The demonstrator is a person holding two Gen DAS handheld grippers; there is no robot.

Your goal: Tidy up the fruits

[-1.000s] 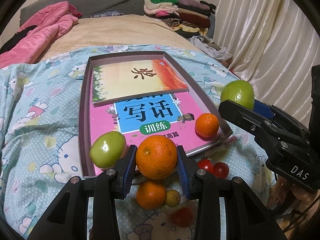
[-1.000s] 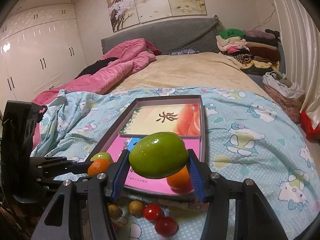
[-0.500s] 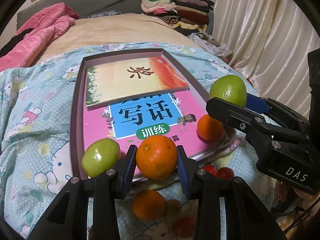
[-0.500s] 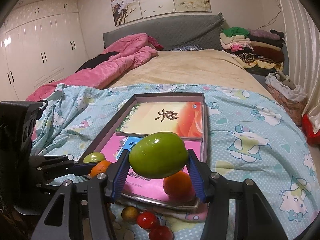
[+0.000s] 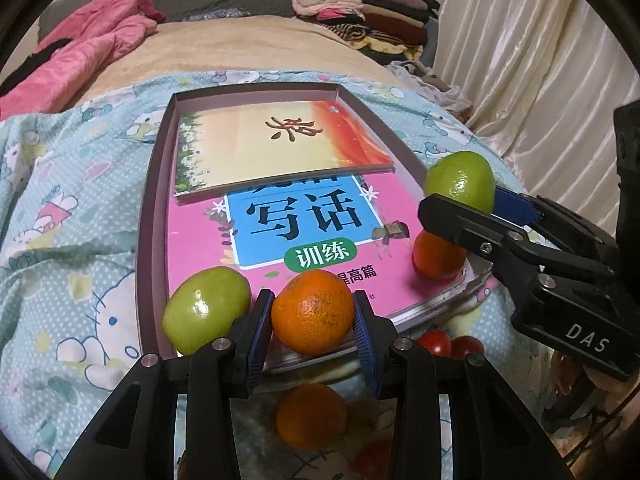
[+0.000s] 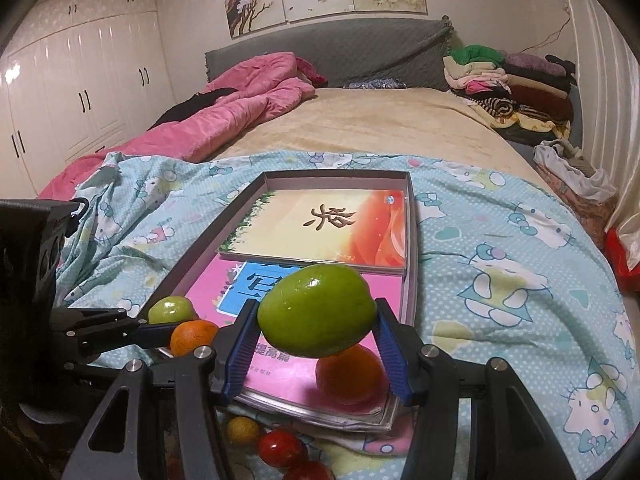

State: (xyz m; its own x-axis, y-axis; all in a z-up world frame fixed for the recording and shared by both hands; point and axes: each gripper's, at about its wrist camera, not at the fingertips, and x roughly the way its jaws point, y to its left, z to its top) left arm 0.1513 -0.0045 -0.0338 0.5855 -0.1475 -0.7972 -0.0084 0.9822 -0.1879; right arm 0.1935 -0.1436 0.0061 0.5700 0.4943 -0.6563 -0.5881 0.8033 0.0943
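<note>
The left gripper [image 5: 313, 322] is clamping an orange [image 5: 313, 312] between its blue pads, hanging over the near edge of the tray [image 5: 152, 208], just right of a green fruit [image 5: 206, 310] that is sitting in the tray's near left corner. The right gripper [image 6: 316, 346] is squeezing a second green fruit [image 6: 316, 310], holding it above a tangerine [image 6: 350, 374] that is lying on the pink book [image 6: 320, 384] at the tray's near right corner. In the left view that same gripper is showing on the right, its fruit raised over the tray's right wall. A yellow and orange book [image 5: 276, 144] is lying across the far half of the tray, overlapping the pink one. Down on the blue blanket [image 6: 500, 260], just near of the tray, more fruit is waiting: another orange [image 5: 311, 416] under the left gripper, two cherry tomatoes [image 5: 452, 344] to its right, and a small yellow fruit [image 6: 243, 429] beside them. Far back, a pink quilt [image 6: 224, 116] is lying bunched on the left and folded clothes [image 6: 508, 84] are stacked on the right
</note>
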